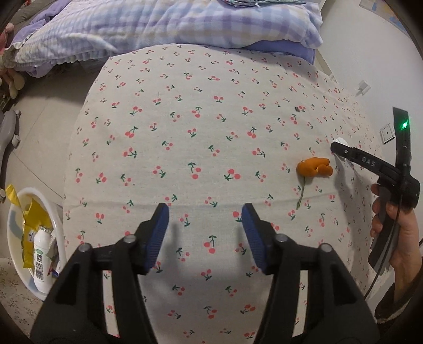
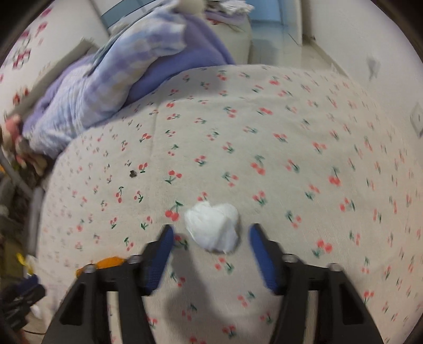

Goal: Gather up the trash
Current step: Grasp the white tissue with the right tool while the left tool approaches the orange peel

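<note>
An orange peel [image 1: 314, 167] with a thin green stem lies on the cherry-print sheet [image 1: 201, 137], right of middle. My left gripper [image 1: 205, 211] is open and empty over the sheet, left of and nearer than the peel. A crumpled white tissue [image 2: 212, 227] lies on the sheet just ahead of my right gripper [image 2: 211, 232], which is open with a finger on each side of it, apart from it. The right gripper also shows in the left wrist view [image 1: 341, 148], over a white scrap just right of the peel. The peel's edge [image 2: 109, 262] shows behind the left finger.
A white bin [image 1: 56, 211] on the floor at the lower left holds yellow wrappers and a white bottle [image 1: 41, 258]. A purple checked quilt [image 1: 169, 23] is heaped at the far end of the bed. A small dark speck [image 1: 297, 108] lies on the sheet. A wall is at right.
</note>
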Available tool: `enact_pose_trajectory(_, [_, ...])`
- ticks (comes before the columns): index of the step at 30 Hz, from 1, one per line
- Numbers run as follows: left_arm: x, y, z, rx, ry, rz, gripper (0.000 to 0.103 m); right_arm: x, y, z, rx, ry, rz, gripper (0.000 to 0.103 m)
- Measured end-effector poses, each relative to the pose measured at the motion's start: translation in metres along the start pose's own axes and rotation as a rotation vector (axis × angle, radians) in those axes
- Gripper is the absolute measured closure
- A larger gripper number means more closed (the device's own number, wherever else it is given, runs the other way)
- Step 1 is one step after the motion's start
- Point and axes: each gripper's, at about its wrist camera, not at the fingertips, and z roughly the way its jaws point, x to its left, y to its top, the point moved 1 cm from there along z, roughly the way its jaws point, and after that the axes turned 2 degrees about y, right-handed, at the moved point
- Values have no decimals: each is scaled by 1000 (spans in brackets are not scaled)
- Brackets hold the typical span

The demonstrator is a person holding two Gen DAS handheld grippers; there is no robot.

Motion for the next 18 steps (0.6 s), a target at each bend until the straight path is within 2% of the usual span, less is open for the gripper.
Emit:
enact_pose_trajectory(1, [0, 1, 1, 4, 2, 5, 43, 7, 2, 3, 2, -13, -38, 74])
enact_pose_trajectory(2, [-1, 2, 3, 9, 7, 9, 42, 12, 2, 5, 7, -18, -64, 81])
enact_pose_trajectory(4, [-4, 4, 7, 22, 7, 8, 41, 19, 1, 5, 16, -33, -107, 83])
enact_pose_trajectory(8, [-20, 8, 16, 41, -23, 7, 40, 9, -3, -4, 28, -8, -106, 84])
enact_pose_trajectory(13, [-62, 14, 35, 86, -76, 16, 40, -31, -12, -28, 34, -14, -59, 84])
enact_pose_trajectory(18, [-101, 26, 52, 119, -144, -42, 40, -73, -26, -46, 58, -46, -29, 84])
